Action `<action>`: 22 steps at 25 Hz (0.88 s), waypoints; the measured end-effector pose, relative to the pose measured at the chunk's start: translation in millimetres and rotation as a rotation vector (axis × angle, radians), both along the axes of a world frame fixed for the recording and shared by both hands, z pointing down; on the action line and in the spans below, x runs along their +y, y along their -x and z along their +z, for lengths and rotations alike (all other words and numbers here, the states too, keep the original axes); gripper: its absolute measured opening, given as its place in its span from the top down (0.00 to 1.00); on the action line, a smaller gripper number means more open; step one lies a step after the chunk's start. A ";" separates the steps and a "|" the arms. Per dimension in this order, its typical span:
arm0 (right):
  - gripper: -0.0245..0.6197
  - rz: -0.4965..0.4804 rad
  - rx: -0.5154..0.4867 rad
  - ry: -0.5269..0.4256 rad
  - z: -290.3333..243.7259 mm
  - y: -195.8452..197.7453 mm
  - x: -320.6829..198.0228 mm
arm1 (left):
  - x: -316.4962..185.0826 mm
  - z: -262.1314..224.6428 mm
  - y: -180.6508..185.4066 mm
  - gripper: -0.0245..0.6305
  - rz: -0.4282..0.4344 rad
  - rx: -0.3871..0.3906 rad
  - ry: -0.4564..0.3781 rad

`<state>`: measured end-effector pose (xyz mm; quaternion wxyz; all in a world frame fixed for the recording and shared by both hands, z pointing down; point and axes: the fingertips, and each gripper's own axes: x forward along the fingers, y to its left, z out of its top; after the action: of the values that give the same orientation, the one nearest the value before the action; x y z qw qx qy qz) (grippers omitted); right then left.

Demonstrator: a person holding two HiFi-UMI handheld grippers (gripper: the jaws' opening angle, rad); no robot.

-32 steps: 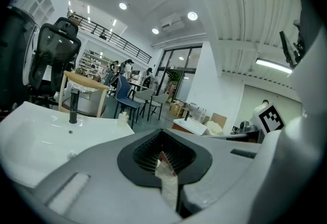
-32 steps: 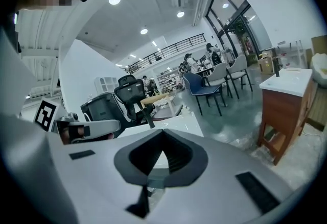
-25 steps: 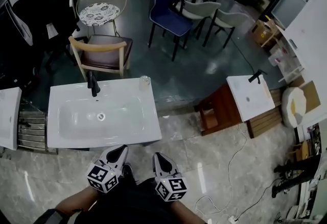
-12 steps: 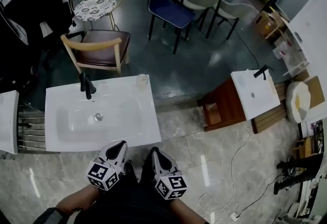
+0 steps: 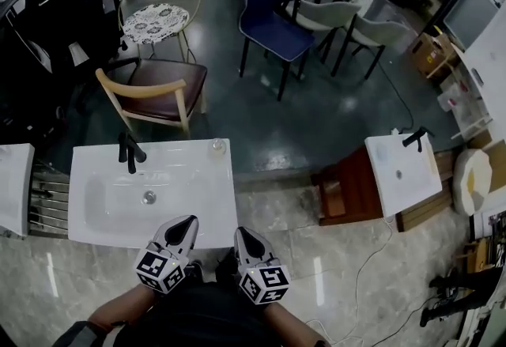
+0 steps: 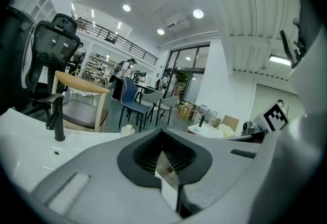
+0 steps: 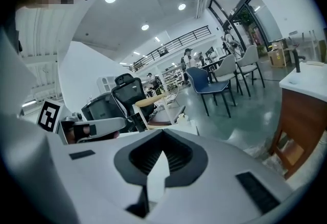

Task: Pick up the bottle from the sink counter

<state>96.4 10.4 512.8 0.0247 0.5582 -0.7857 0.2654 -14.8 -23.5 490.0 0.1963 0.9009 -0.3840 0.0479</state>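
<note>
The small clear bottle stands upright at the far right corner of the white sink counter. It also shows low in the left gripper view as the bottle, and just past the jaws in the right gripper view as the bottle. My left gripper hangs over the counter's near edge, shut and empty. My right gripper is beside it at the counter's near right corner, shut and empty. Both are well short of the bottle.
A black faucet stands at the back left of the basin. A wooden chair is behind the counter. To the right stand a wooden cabinet and a second small sink. Another white counter lies at the left edge.
The sink counter has come closer in the head view. Both grippers have moved forward together, and the left one now overlaps the counter's near edge. Both jaws stay shut.
</note>
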 end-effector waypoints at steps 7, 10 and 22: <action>0.95 -0.063 -0.019 0.007 5.4 -24.4 -31.2 | -21.1 4.6 -22.3 0.96 -0.053 -0.036 0.006; 0.95 -0.080 -0.020 0.005 7.7 -33.7 -40.6 | -27.9 8.4 -29.9 0.96 -0.064 -0.060 0.009; 0.95 -0.043 -0.037 -0.004 11.7 -55.5 -76.4 | -69.8 21.6 -34.8 0.88 -0.057 -0.126 -0.011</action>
<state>151.9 -66.0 524.5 0.0145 0.5363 -0.7983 0.2735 20.1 -93.3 511.6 0.1680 0.8860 -0.4212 0.0966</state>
